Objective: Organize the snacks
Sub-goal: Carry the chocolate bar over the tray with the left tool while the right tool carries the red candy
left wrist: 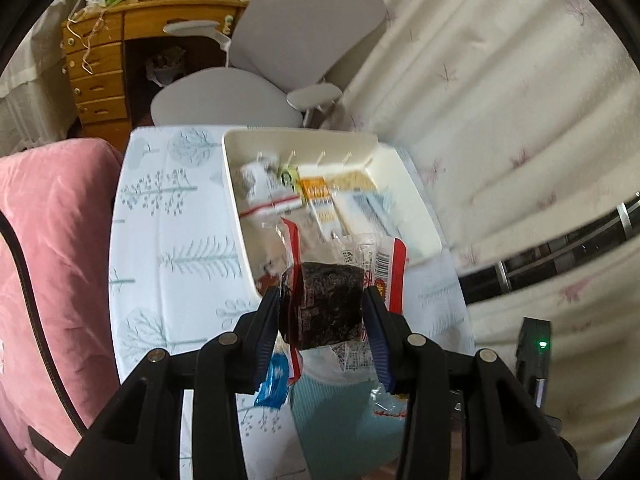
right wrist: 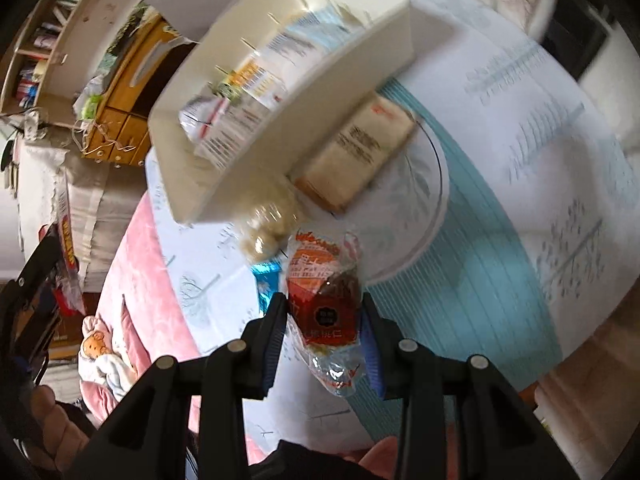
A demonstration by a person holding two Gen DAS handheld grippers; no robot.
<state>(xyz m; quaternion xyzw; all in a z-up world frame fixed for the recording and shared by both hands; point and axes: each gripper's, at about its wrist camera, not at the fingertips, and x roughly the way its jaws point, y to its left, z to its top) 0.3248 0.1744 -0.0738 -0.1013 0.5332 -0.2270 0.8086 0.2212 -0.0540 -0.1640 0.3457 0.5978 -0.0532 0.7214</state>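
left wrist view, left to right: pink quilted cover (left wrist: 48,240), soft and plush, at the bench edge; bench (left wrist: 172,240) draped in a white cloth printed with pale grey-blue trees; white plastic bin (left wrist: 240,216), rectangular with rounded corners and smooth walls, holding flat crinkled snack packets (left wrist: 320,200) laid side by side, print blurred; left hand-held gripper (left wrist: 322,308), black arms with blue ribbed pads, clamped on a dark seaweed-wrapped snack (left wrist: 326,304), a blocky piece in clear film with red edging, held up at the near corner of the bin; blue foil wrapper (left wrist: 274,380) below the left finger; cream curtain (left wrist: 500,120), pleated, with faint pink leaf motifs. right wrist view, left to right: the same bin (right wrist: 320,128) seen tilted and blurred; clear bag of beige round pieces (right wrist: 268,224) just beside the bin's near wall; right hand-held gripper (right wrist: 324,320) closed on a red-labelled snack pack (right wrist: 326,308), crumpled clear film with an orange top, held above the cloth; rectangular beige packet (right wrist: 356,152) with small dark print, lying on a round clear glass plate (right wrist: 432,200) against the bin's side; teal ribbed mat (right wrist: 480,280) under the plate.
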